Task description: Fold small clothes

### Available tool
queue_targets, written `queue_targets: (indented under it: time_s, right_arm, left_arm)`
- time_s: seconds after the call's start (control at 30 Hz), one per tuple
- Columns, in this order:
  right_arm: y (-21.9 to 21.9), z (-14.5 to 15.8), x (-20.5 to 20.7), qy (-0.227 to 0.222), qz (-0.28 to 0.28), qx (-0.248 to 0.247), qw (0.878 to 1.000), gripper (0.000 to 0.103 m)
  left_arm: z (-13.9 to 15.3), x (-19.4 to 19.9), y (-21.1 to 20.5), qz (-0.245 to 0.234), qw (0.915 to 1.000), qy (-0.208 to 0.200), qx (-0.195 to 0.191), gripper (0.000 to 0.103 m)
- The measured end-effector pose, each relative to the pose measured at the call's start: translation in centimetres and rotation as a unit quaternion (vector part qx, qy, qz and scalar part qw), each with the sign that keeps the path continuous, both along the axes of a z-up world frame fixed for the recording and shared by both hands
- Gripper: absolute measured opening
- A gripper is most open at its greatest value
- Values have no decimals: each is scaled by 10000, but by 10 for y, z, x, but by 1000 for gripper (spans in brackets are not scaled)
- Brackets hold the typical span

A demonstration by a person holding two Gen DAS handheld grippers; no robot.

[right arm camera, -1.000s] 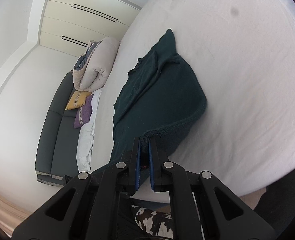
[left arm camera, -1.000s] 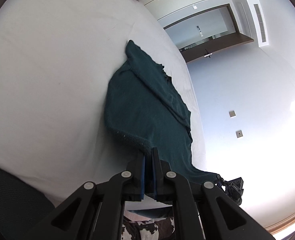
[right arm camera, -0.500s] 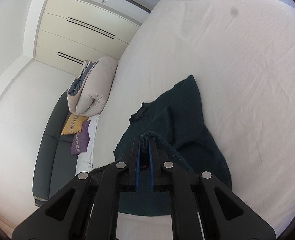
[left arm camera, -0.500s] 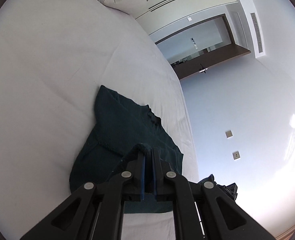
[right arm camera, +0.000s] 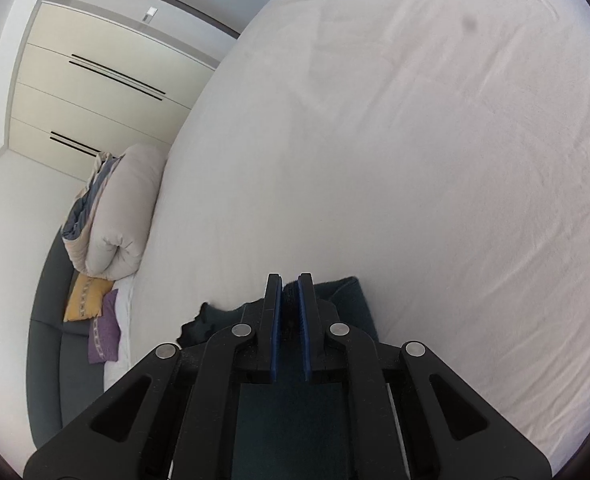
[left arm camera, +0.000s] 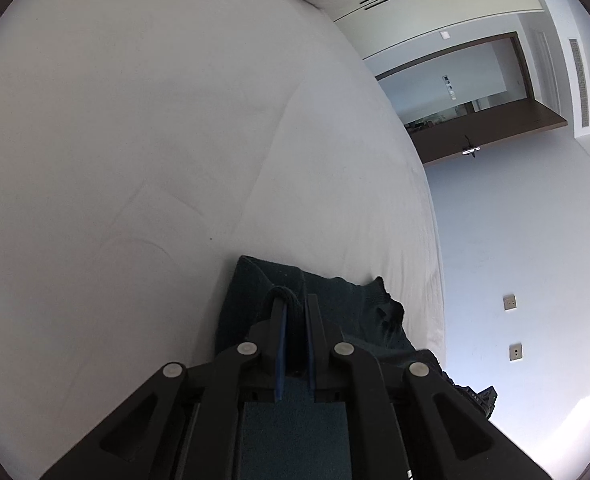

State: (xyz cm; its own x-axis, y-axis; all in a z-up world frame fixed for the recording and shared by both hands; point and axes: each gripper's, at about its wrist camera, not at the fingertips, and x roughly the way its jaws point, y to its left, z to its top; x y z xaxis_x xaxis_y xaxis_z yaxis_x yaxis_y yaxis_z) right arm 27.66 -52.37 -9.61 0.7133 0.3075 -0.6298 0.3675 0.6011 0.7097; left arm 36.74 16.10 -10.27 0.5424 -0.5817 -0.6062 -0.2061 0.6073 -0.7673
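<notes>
Left gripper [left arm camera: 295,300] pinched on a thick fold of the dark green garment [left arm camera: 347,304], low over the white bed [left arm camera: 135,140]. Garment bunched under both tools near the bed's near edge. Right gripper [right arm camera: 289,280] likewise clamped on green cloth. Rolled duvet [right arm camera: 123,216] and sofa [right arm camera: 51,360] seen beyond.

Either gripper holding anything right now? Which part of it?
Both. The left gripper and the right gripper each pinch an edge of the dark green garment, jaws closed on a fold of fabric, over the white bed.
</notes>
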Motion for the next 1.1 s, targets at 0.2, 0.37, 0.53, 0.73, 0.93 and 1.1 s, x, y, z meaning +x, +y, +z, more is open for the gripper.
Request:
queue_targets:
  time_s: [0.2,0.37,0.53,0.73,0.93,1.1]
  right_arm:
    - [-11,0,-5,-196,-277,-157,9993,71]
    - [7,16,-42,-317,213,-886,9953,70]
    - [48,25,-80,-231,863,-2020,9753,63]
    - [77,8,-123,60,1190,-2658,9567,60]
    - [87,-9,-147,266,1358,-2706,9527,34]
    - [94,-12,-150,297,1377,-2789,9500,22]
  left_arm:
    - [11,-30,8,209,9989,-380,176,56]
    - [18,-69,-4,-114,9943,-596,874,56]
    - [6,-100,-16,-331,9876,-621,1405,61]
    - [-8,-121,-25,-421,9820,-631,1728,62]
    - [-6,-133,-33,-555,9745,-823,2014,55]
    - [-6,-139,-35,-612,9724,-862,2082,29]
